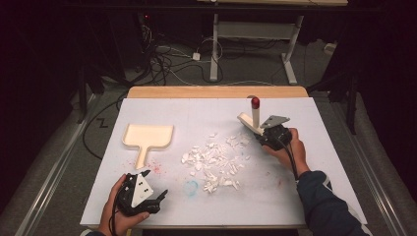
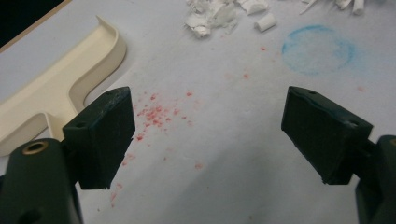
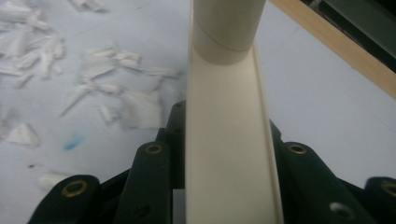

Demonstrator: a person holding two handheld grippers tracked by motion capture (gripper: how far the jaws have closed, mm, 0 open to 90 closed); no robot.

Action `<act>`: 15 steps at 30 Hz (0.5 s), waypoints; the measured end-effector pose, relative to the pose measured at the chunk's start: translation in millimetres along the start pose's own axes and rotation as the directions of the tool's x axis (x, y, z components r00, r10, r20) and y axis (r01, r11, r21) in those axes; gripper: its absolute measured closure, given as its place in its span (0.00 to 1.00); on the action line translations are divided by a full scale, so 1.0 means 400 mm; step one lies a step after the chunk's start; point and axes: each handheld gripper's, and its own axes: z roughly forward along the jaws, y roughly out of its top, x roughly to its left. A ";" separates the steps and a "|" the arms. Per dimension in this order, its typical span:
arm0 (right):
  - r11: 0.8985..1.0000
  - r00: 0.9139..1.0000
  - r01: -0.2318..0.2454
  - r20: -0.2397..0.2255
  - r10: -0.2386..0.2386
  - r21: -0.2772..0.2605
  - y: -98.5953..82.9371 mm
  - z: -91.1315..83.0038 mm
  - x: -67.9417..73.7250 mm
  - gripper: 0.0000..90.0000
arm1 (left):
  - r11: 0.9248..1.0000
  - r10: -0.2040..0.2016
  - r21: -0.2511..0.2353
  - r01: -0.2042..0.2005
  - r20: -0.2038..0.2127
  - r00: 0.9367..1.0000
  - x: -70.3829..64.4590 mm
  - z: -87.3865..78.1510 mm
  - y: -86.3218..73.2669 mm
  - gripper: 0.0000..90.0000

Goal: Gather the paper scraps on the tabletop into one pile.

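Cream plastic brush with a red-tipped upright handle (image 1: 252, 119) sits clamped in the right gripper (image 1: 265, 133) at the white table's (image 1: 314, 147) far right, just beside scattered white paper scraps (image 1: 214, 162). Near the front left, the left gripper (image 1: 158, 196) hovers with jaws spread wide, empty, near a cream plastic dustpan (image 1: 147, 136).

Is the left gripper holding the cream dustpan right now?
No, the left gripper has its jaws wide apart over bare table, and the dustpan lies untouched beside it.
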 end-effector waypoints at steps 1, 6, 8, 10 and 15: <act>1.000 1.000 0.018 -0.011 -0.018 -0.003 0.003 0.000 0.013 0.77 | 1.000 0.001 0.002 -0.001 0.002 1.000 0.000 0.000 0.000 0.18; 0.997 0.991 0.061 -0.117 -0.065 -0.038 0.012 -0.020 0.080 0.77 | 1.000 0.003 -0.003 -0.003 0.004 1.000 -0.002 -0.003 0.000 0.18; 0.995 0.983 0.081 -0.160 -0.090 -0.058 0.012 -0.038 0.101 0.77 | 1.000 0.011 0.002 -0.011 0.002 1.000 -0.003 -0.005 0.002 0.18; 0.993 0.973 0.097 -0.202 -0.110 -0.072 0.008 -0.056 0.122 0.77 | 1.000 0.012 0.002 -0.012 0.004 1.000 -0.004 -0.006 0.002 0.18; 0.983 0.953 0.147 -0.251 -0.170 -0.107 0.001 -0.100 0.167 0.77 | 1.000 0.012 -0.002 -0.012 0.000 1.000 -0.007 -0.007 0.004 0.18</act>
